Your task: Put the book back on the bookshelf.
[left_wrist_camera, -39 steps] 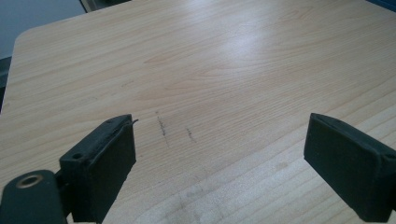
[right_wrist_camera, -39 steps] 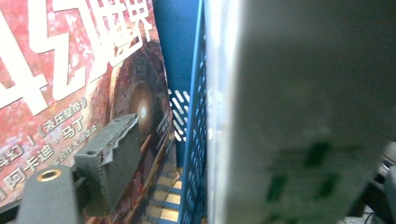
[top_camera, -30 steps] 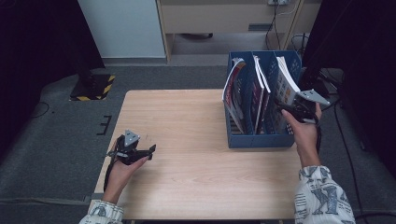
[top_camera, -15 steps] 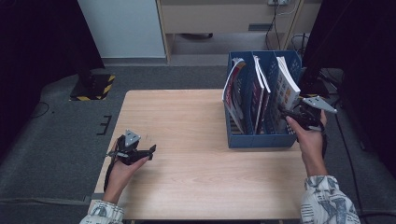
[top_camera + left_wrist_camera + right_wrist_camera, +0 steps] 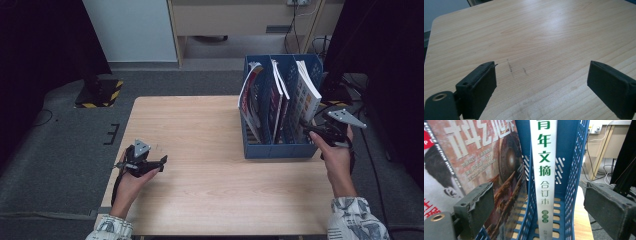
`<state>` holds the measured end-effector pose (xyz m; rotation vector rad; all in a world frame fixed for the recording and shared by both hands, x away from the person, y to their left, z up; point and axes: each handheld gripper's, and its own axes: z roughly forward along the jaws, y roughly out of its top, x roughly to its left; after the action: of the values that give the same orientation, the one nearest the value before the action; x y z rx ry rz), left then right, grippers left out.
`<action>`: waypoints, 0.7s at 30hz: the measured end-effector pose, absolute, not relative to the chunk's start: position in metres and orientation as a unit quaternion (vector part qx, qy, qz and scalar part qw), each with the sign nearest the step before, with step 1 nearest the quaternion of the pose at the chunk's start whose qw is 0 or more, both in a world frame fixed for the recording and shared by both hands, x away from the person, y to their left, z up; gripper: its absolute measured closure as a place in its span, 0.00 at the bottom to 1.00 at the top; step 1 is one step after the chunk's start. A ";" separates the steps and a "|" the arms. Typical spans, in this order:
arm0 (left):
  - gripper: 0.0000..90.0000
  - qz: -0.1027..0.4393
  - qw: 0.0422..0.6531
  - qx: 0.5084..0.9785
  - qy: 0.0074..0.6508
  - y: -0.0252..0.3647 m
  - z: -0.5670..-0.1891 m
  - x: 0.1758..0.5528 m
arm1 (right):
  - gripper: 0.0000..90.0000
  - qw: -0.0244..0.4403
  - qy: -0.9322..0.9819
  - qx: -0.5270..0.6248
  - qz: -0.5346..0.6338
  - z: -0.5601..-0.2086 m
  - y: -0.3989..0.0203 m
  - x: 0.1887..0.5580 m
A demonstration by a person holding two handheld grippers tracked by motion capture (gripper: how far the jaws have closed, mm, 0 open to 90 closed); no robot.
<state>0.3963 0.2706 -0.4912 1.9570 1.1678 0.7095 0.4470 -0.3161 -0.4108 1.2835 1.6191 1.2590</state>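
Observation:
A blue three-slot file rack [image 5: 272,150] stands on the right side of the wooden table [image 5: 200,130]. It holds a red-covered magazine [image 5: 249,95], a middle one, and a white book [image 5: 306,94]. My right gripper [image 5: 307,128] is open at the rack's near right corner, jaws pointing at it. In the right gripper view the white book's spine [image 5: 544,157] with green characters stands upright between the jaws of that gripper [image 5: 542,193], not gripped, inside the blue mesh wall [image 5: 574,182]. My left gripper [image 5: 159,161] rests open over bare wood [image 5: 536,32] at the left.
A reddish magazine cover [image 5: 486,157] leans in the neighbouring slot. Behind the table stand a white cabinet [image 5: 130,30] and a wooden desk [image 5: 240,15] with cables. A yellow-black striped base [image 5: 100,92] sits on the grey floor at the left.
My right gripper has drawn back a little from the rack, toward the person and lower. The left gripper and the books have stayed put.

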 end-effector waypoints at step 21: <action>0.09 0.276 0.367 0.765 0.453 0.270 -0.492 0.396 | 0.11 0.340 0.647 0.482 0.483 -0.419 -0.304 0.425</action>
<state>0.3964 0.2696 -0.4925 1.9652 1.1629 0.7082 0.4254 -0.3041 -0.4187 1.2548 1.6848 1.2574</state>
